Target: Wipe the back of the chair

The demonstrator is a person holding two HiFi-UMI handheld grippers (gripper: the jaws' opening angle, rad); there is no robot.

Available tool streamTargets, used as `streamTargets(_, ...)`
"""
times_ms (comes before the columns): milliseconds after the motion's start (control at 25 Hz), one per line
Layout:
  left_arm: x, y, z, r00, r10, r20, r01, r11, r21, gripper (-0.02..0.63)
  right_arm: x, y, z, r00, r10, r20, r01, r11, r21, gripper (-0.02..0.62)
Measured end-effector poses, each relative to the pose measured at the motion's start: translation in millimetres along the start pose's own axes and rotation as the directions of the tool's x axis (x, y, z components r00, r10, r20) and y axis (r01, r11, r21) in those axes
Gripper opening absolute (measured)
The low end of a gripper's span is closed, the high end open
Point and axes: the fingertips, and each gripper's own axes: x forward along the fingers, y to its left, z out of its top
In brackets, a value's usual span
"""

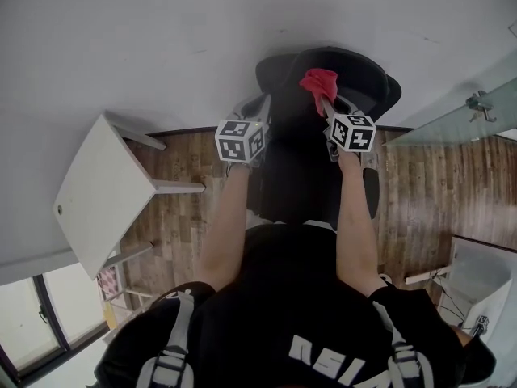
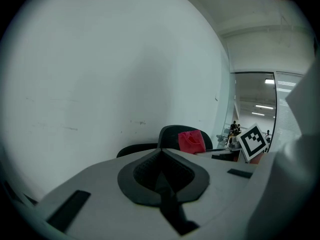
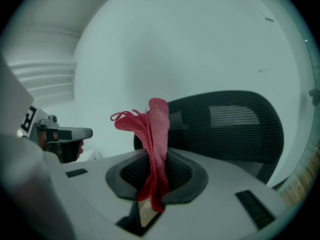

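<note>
1. A table point(image 1: 97, 192) stands at our left, with open floor point(image 1: 186, 217) between it and the chair point(image 1: 355, 71).
2. Our left gripper point(image 2: 162, 159) is closed on nothing, by the chair's left edge.
3. Our right gripper point(image 3: 152, 169) pinches the cloth point(image 3: 156, 124) at the chair's top edge, with the wall point(image 1: 161, 39) close behind.

1. One black chair point(image 1: 363, 75).
2. One red cloth point(image 1: 319, 80).
3. Two grippers: left gripper point(image 1: 260, 107) and right gripper point(image 1: 325, 103).
4. One white table point(image 1: 97, 192), and perhaps a second table point(image 1: 483, 275), cut off by the edge.
</note>
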Motion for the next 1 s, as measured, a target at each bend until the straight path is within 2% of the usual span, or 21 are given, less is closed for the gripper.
streamTargets(520, -23, 33, -38, 0.999, 0.05, -0.02, -0.051, 0.997, -0.052, 0.025, 36, 65, -44, 0.993, 0.105, -0.051, -0.107, 0.994, -0.029, 0.086)
streamTargets(800, -32, 36, -53, 0.993, 0.116, -0.018, -0.117, 0.992, -0.045, 0.025, 31, 67, -66, 0.986, 0.15, -0.068, -0.151, 0.988, -0.015, 0.086)
streamTargets(1000, -34, 19, -59, 0.99, 0.144, -0.007, -0.144, 0.989, -0.031, 0.025, 22, 62, -75, 0.978, 0.189, -0.086, -0.192, 0.981, -0.031, 0.086)
